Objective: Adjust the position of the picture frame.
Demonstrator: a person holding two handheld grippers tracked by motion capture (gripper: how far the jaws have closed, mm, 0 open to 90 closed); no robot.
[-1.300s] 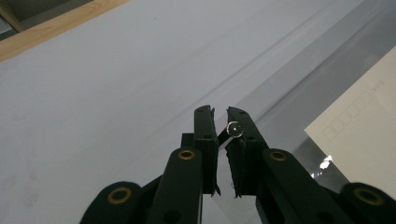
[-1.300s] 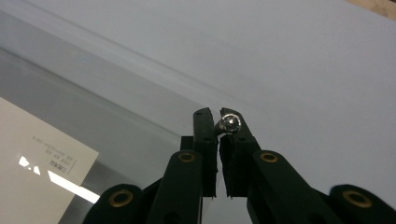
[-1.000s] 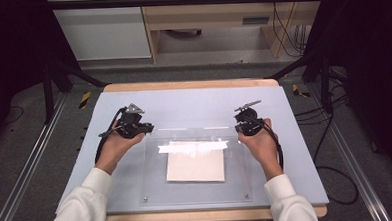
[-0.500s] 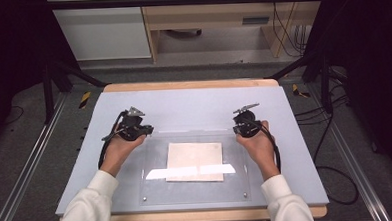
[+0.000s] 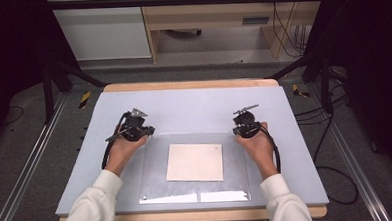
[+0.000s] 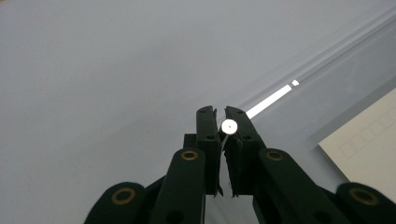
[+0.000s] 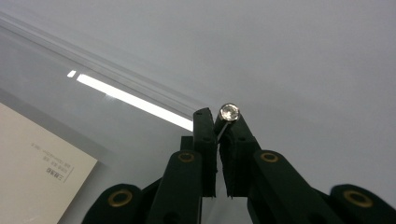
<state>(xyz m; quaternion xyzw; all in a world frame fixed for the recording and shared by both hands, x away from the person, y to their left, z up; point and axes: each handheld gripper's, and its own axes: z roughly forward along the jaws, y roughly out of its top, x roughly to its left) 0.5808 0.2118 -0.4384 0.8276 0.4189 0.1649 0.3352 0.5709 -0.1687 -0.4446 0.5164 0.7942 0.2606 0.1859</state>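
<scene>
Nearest the person, the front edge of the clear sheet (image 5: 156, 167) is lying flat on the pale blue table mat (image 5: 194, 105). It is covering a cream card (image 5: 195, 162) that is sitting roughly in the middle beneath it. The front edge is resting free with nothing pinning it, so any uneven pull from the far end is likely to make it slide on the mat and drag the card askew.

Further out, both hands are working the sheet's far corners. The left gripper (image 5: 147, 131) is keeping its jaws pinched together on the left far corner. In the left gripper view (image 6: 220, 112) a small round stud (image 6: 228, 125) is showing right at the jaw tips. The right gripper (image 5: 236, 130) is doing the same at the right far corner (image 7: 218, 114), with its own stud (image 7: 229, 112) sitting at the very tip.

Both grips are catching only the outermost bit of the corner. If one hand is lifting or letting go ahead of the other, the thin sheet could slip out, snap down or twist, and nudge the card.

Beyond the grippers the mat is running bare to the table's far edge, so nothing there is threatening to snag.
</scene>
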